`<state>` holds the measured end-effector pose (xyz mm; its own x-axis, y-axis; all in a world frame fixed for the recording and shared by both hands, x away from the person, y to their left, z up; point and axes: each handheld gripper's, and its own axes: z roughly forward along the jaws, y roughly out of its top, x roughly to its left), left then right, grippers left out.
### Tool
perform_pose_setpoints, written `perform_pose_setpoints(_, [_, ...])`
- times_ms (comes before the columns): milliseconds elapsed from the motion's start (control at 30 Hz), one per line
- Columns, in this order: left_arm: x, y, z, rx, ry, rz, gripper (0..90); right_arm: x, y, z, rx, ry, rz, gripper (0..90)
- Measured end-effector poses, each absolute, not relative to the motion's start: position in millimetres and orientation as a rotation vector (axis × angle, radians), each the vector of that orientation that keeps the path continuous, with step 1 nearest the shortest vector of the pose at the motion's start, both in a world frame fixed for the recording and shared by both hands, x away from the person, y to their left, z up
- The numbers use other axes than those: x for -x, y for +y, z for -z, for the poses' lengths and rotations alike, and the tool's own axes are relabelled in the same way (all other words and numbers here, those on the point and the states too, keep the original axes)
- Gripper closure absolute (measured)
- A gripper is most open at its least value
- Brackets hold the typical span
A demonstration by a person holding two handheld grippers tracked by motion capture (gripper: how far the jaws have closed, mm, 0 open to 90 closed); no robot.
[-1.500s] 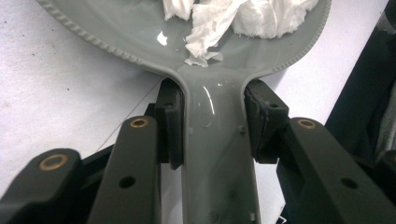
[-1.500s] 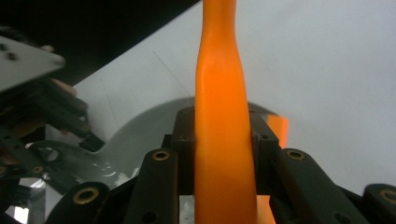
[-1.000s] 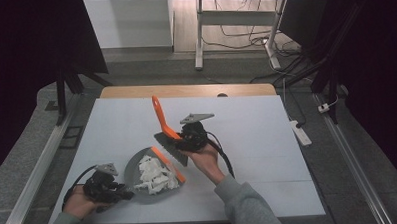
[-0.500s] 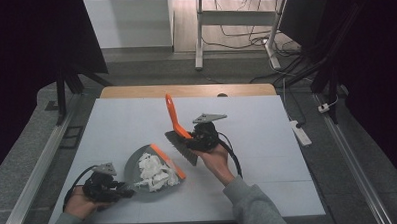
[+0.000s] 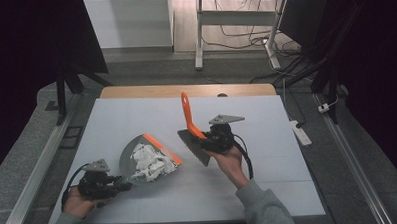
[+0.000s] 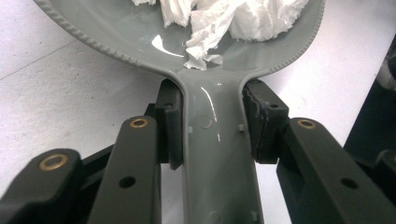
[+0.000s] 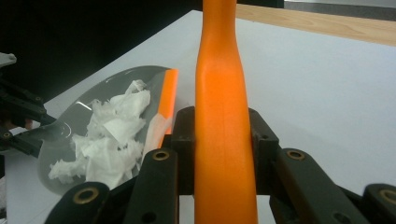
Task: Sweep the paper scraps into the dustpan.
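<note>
Dustpan (image 5: 148, 161), grey with an orange lip, is lying flat on the white table (image 5: 269, 189), and every place below is being given relative to it; it is sitting toward the person's near-left part of the tabletop, its orange edge facing away and to the right, its handle pointing back toward the near-left corner; shredded white paper (image 5: 147, 162) is resting in a loose heap inside its bowl, touching the grey floor of the pan and reaching close to the orange lip. Left gripper (image 5: 120, 182) is sitting at the dustpan's handle end, just beside the bowl; in the left gripper view its two black jaws are pressing on either side of the grey handle (image 6: 219, 154), so it is clamping that handle where the handle is widening into the bowl. Right gripper (image 5: 203, 139) is hovering beyond the dustpan's orange lip, to the right of it and apart from it; its jaws are squeezing the orange handle (image 7: 224, 140) of a brush (image 5: 191, 127), the handle rising steeply up and away from the dustpan; the brush's dark bristle head (image 5: 193, 147) is hanging nearest the lip, seemingly lifted a little off the table, though the high view is too coarse to be sure; a wooden strip (image 5: 136, 91) is bordering the table on the side farthest from the dustpan.
</note>
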<state>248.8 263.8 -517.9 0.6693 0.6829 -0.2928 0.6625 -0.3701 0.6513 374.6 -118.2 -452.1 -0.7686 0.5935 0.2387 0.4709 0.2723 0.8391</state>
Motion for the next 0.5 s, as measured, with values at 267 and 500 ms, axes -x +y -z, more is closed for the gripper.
perform_pose_setpoints(267, [-246.9,261.7,514.3,-2.058,1.074,-0.063,62.1,-369.9,-143.8,455.1,-1.032,2.396,-1.507,70.2])
perform_pose_setpoints(500, [-245.8,260.5,512.2,-2.036,1.086,-0.075,62.1,-364.6,-168.1,458.0,-1.050,2.385,-1.498,70.2])
